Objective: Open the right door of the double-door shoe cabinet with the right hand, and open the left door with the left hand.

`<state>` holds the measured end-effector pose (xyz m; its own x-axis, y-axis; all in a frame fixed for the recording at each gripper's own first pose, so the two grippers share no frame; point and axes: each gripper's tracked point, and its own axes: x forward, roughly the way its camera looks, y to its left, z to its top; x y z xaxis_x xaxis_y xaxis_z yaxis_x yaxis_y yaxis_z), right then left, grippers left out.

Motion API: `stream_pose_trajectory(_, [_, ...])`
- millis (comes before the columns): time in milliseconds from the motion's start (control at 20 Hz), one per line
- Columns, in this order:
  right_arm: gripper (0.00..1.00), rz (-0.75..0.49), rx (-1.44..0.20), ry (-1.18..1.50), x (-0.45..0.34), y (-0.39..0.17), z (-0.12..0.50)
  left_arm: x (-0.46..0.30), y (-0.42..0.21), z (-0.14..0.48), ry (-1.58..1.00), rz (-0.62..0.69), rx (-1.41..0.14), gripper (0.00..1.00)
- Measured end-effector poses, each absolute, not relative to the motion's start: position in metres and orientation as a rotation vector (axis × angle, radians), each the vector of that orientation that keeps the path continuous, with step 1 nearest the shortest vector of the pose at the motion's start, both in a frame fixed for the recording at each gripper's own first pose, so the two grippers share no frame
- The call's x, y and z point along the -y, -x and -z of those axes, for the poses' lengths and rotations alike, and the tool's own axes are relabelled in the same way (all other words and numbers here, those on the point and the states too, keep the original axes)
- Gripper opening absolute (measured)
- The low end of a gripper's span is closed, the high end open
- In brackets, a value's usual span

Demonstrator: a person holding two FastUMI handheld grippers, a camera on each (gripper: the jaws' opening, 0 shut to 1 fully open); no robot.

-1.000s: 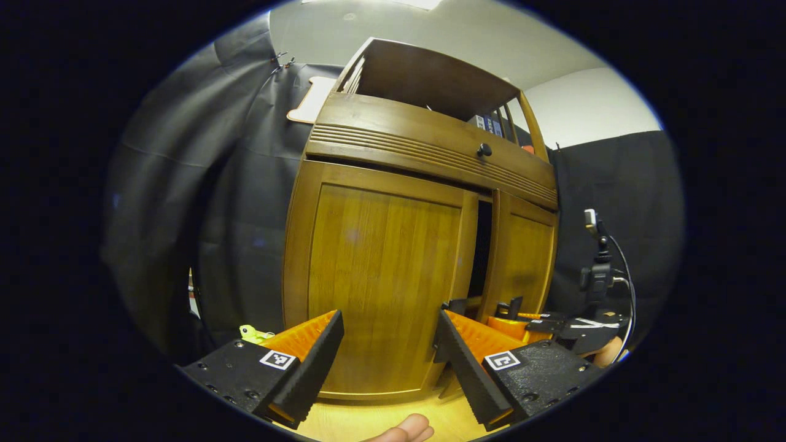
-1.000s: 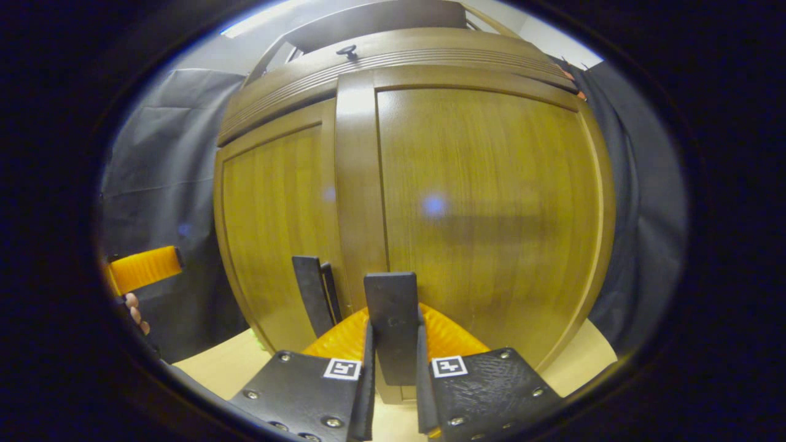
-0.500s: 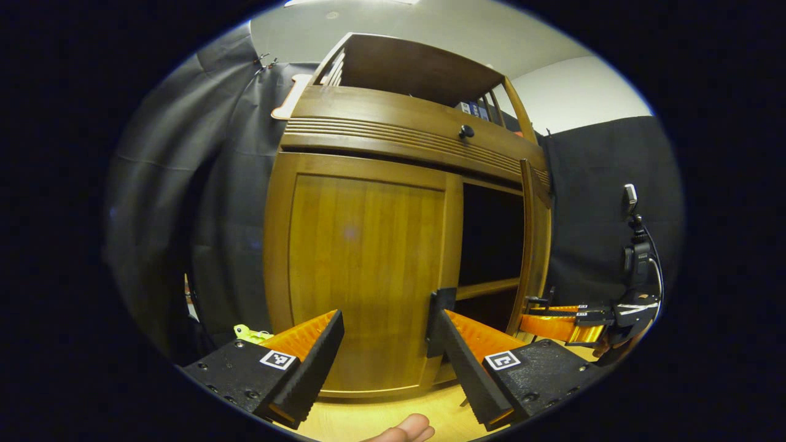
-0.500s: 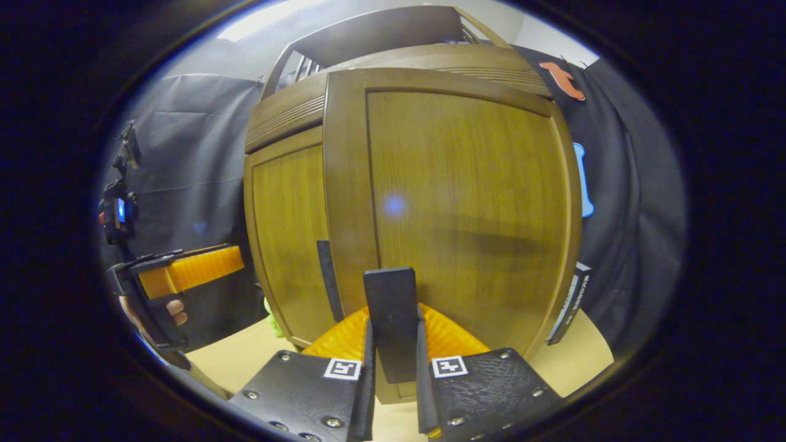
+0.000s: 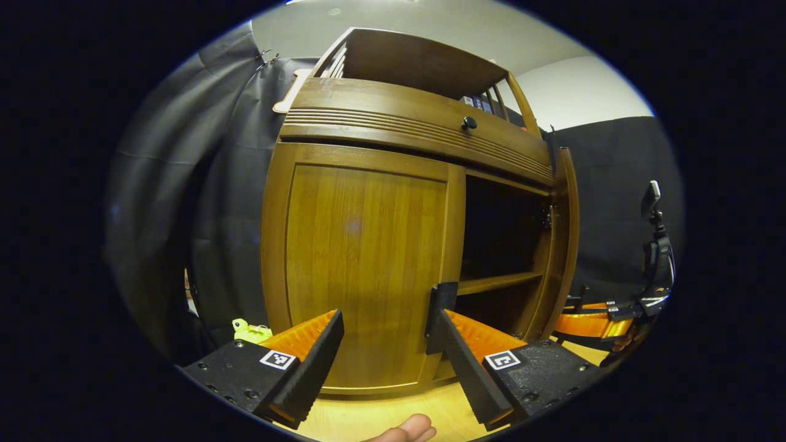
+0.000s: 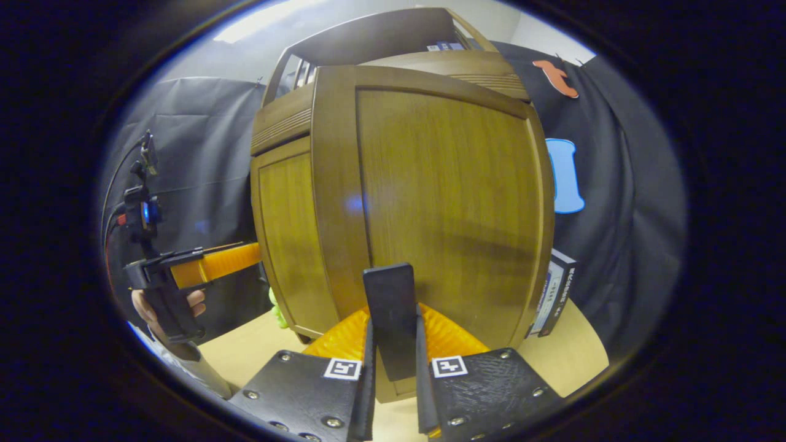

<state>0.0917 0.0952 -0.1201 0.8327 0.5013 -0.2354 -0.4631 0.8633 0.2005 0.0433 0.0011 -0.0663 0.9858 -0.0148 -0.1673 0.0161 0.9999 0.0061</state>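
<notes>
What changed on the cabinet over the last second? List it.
The right door swung from barely ajar to wide open, pulled by the right gripper, shut on its handle. The left door stayed closed; the left gripper stayed open in front of it.

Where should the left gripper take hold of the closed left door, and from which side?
Grip the black handle low on the left door's inner edge, coming from the front. It stands out as a narrow vertical tab, already between the open left gripper's fingers, opposite the hinge side.
</notes>
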Motion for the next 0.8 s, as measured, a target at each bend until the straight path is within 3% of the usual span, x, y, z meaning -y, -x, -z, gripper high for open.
stream_pose_trajectory(250, [0.28, -0.487, -0.291, -0.152, -0.072, -0.078, 0.118, 0.002, -0.040, 0.068, 0.002, 0.011, -0.174, 0.96])
stream_pose_trajectory(300, [0.28, -0.482, -0.290, -0.156, -0.068, -0.077, 0.117, 0.003, -0.040, 0.068, 0.000, 0.013, -0.171, 0.92])
stream_pose_trajectory(350, [0.28, -0.476, -0.289, -0.156, -0.063, -0.074, 0.118, 0.004, -0.040, 0.067, -0.002, 0.012, -0.170, 0.96])
stream_pose_trajectory(400, [0.28, -0.467, -0.288, -0.160, -0.059, -0.073, 0.117, 0.005, -0.039, 0.067, -0.003, 0.014, -0.168, 0.92])
stream_pose_trajectory(450, [0.24, -0.456, -0.286, -0.164, -0.055, -0.071, 0.118, 0.007, -0.039, 0.067, -0.006, 0.019, -0.166, 0.96])
stream_pose_trajectory(500, [0.27, -0.446, -0.284, -0.164, -0.051, -0.070, 0.118, 0.008, -0.037, 0.067, -0.009, 0.024, -0.164, 0.96])
stream_pose_trajectory(550, [0.24, -0.436, -0.279, -0.156, -0.047, -0.068, 0.118, 0.010, -0.036, 0.066, -0.011, 0.027, -0.163, 0.92])
stream_pose_trajectory(800, [0.27, -0.389, -0.271, -0.145, -0.023, -0.062, 0.119, 0.017, -0.036, 0.069, -0.021, 0.042, -0.167, 0.92])
